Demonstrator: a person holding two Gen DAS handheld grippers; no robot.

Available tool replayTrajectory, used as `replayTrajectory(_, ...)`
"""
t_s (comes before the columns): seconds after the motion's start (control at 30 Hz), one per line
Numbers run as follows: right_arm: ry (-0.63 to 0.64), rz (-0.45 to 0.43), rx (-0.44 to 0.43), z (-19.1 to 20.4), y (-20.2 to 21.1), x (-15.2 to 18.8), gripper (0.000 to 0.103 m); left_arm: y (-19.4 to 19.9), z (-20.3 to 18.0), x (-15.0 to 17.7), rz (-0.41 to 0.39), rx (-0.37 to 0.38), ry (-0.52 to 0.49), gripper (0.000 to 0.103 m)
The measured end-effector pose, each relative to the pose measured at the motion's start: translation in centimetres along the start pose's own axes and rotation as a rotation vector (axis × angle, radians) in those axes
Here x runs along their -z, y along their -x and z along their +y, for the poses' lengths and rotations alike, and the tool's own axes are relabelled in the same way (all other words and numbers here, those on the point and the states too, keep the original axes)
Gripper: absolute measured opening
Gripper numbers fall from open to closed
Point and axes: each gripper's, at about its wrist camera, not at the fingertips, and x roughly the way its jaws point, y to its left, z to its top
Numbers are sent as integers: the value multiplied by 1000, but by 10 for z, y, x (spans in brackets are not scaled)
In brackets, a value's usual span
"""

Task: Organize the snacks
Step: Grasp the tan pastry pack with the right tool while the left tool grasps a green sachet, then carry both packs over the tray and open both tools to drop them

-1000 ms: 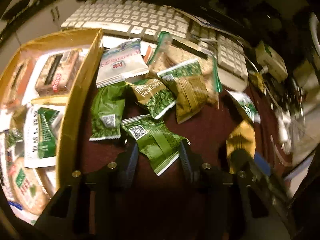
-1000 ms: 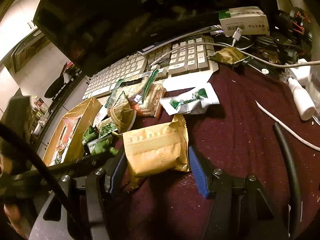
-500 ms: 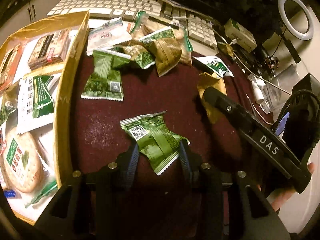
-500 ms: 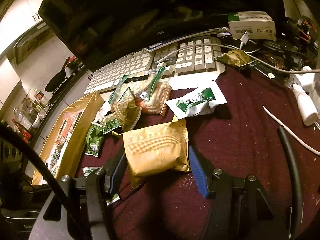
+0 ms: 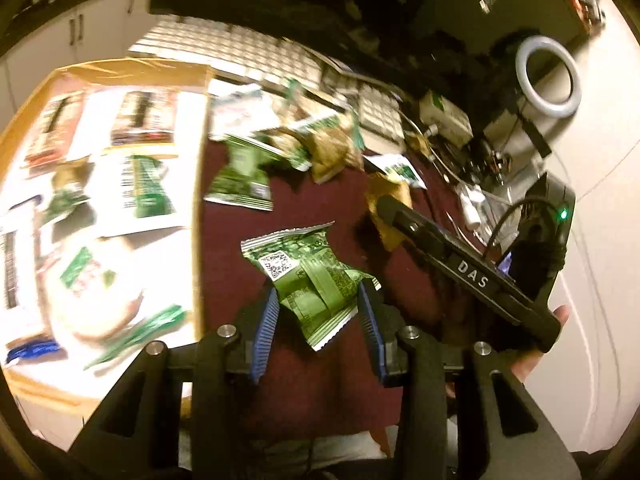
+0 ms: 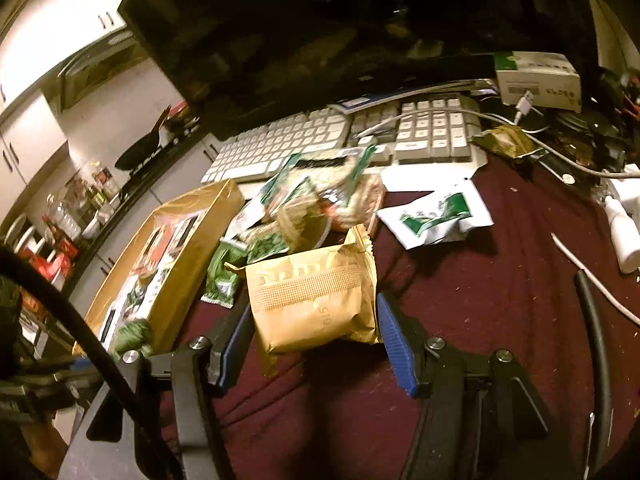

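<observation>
Left wrist view: your left claw (image 5: 318,316) clenched on green snack packet (image 5: 308,276), lifted above counter (image 5: 320,384), beside cardboard box (image 5: 196,184).
Right wrist view: your right claw (image 6: 314,332) grasping gold packet (image 6: 316,300) above counter, near keyboard (image 6: 320,140).

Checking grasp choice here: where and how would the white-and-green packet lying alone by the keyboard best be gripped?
Grip the white-and-green packet across its flat right end, coming down from above and the near side. It lies flat and apart on the cloth, its left part crumpled, with the keyboard close behind and open cloth in front.
</observation>
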Motion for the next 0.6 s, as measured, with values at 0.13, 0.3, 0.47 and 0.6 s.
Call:
replayTrajectory(0.13, -8, 28, -113, 24, 3, 5, 60, 25, 32, 2, -40, -9, 74, 42)
replayTrajectory(0.3, 112, 40, -214, 79, 5, 5, 60, 61, 72, 7, -92, -15, 161, 42)
replayTrajectory(0.47, 208, 75, -289, 124, -9, 8, 60, 88, 104, 10, -145, -64, 222, 42)
replayTrajectory(0.6, 285, 121, -314, 150, -26, 14, 60, 98, 129, 15, -167, -102, 271, 42)
